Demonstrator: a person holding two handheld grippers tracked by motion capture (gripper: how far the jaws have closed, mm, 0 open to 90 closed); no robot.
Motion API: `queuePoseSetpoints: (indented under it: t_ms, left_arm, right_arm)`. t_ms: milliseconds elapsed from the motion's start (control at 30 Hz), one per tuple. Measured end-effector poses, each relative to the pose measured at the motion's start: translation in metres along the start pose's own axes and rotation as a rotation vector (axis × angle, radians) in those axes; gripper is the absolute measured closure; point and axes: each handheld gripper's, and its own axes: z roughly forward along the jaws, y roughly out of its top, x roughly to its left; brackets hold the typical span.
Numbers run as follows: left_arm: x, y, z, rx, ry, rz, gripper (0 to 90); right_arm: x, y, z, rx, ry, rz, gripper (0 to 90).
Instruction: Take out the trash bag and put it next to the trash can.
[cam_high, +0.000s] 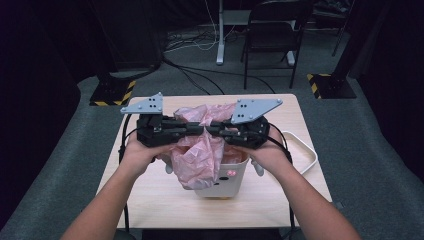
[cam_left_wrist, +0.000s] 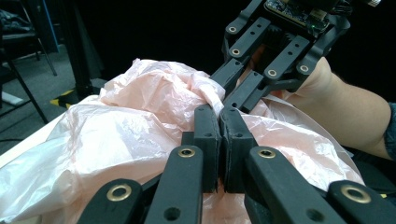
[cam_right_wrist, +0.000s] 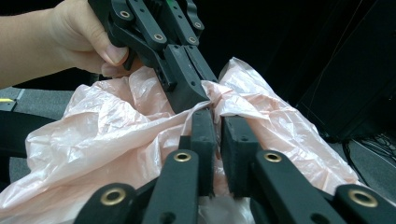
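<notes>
You've got one pink bag (cam_high: 200, 152) bunched up over the white bin (cam_high: 231, 179) in the middle of the table (cam_high: 150, 197), with a loose flap hanging down the bin's front. The crumpled bulk runs roughly front to back from your seat, top end puffed up toward the far edge. No clean long axis beyond that, it's a wad.

Your left gripper (cam_left_wrist: 219, 122) has its jaws clamped tight on a fold of the bag. In the left gripper view the pads are nearly touching with film pinched between them. Your right gripper (cam_right_wrist: 215, 122) comes in from the other side and meets it tip to tip. There's a slim gap between its jaws with the plastic pulled into it, so it's grasping the bag too, more loosely.

Count: one bag, one bin, two grippers, one white tray (cam_high: 303, 150) at your right. The bin has a small pink sticker (cam_high: 231, 173), too small to read.
</notes>
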Motion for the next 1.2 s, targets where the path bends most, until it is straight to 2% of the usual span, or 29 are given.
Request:
queuePoseSetpoints:
  t_ms: [733,1033,1200]
  left_arm:
    - [0.001,0.008,-0.005,-0.010,0.025,0.021,88.7]
    - [0.006,0.013,-0.015,-0.041,0.056,0.013,88.8]
    - [0.008,0.016,-0.019,-0.053,0.070,0.012,88.9]
  right_arm:
    - [-0.002,-0.005,-0.011,-0.024,-0.010,0.046,62.1]
    - [-0.004,-0.008,-0.026,-0.067,-0.036,0.074,54.6]
    - [-0.004,-0.009,-0.033,-0.067,-0.055,0.071,52.8]
